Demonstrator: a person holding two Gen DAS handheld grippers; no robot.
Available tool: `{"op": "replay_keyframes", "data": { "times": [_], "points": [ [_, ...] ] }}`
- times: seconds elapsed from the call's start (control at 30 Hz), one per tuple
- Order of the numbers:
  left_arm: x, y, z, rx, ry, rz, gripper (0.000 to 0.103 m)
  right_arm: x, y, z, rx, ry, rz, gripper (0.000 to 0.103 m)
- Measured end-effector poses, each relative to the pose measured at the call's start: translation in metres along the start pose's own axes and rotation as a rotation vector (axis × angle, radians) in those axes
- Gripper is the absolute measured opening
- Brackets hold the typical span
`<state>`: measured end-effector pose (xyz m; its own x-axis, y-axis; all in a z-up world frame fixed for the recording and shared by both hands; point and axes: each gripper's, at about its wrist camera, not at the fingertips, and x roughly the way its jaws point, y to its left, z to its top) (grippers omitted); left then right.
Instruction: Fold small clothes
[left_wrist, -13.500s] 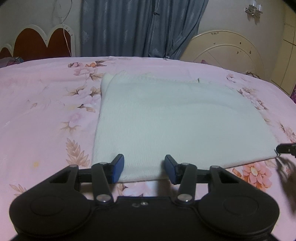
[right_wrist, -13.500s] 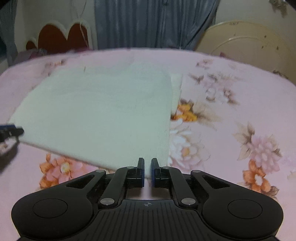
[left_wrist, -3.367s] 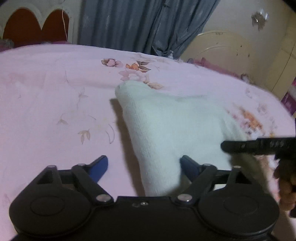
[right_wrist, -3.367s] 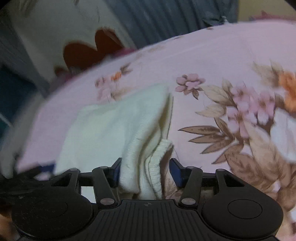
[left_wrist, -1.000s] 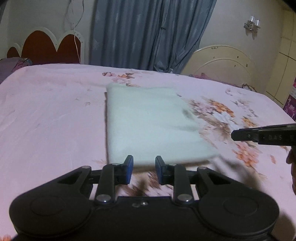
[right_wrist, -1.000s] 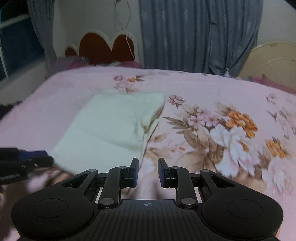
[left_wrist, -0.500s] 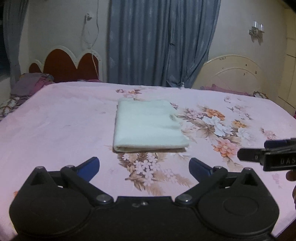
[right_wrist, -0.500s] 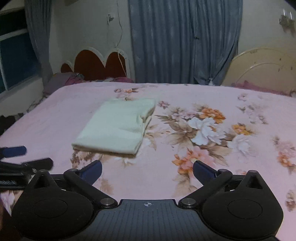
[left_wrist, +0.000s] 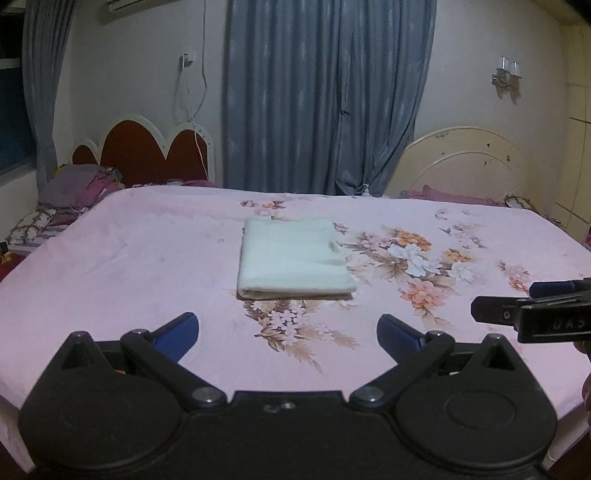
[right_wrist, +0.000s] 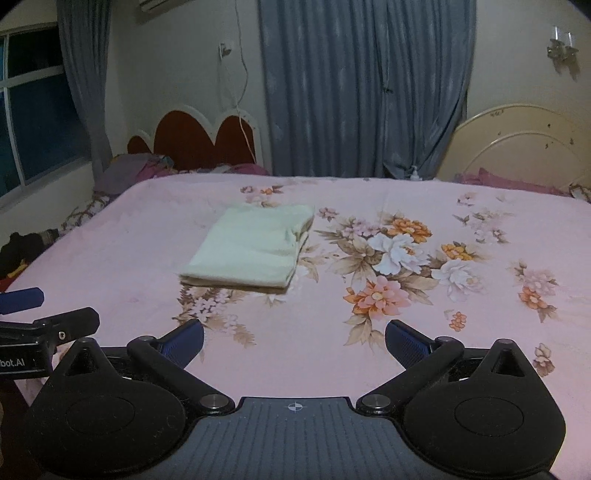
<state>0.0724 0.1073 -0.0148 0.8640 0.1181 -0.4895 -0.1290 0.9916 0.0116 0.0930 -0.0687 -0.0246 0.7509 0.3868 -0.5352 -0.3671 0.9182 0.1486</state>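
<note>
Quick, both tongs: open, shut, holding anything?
Left tongs: open, empty.
Right tongs: open, empty.
Folded garment lies free on the bed.

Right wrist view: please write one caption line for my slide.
Folded white garment lies on the pink floral bedsheet; right claw open and empty.

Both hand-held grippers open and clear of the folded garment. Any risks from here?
1. The folded pale-green knit garment has loose layers gaping along its right edge; a bump may unfold it.
2. The left hand-held gripper and right hand-held gripper hover close together; they might collide.
</note>
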Motion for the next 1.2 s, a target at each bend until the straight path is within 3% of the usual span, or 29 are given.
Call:
{"op": "replay_keyframes", "data": {
  "times": [0.43,1.2],
  "points": [
    [-0.017,-0.004,0.001,0.012,-0.038,-0.037,0.103,-0.034,0.001,-0.002,0.023,-0.041,-0.044,0.103],
    [-0.020,-0.002,-0.001,0.008,-0.041,-0.046,0.103,-0.040,0.006,0.000,0.009,-0.047,-0.049,0.103]
  ]
}}
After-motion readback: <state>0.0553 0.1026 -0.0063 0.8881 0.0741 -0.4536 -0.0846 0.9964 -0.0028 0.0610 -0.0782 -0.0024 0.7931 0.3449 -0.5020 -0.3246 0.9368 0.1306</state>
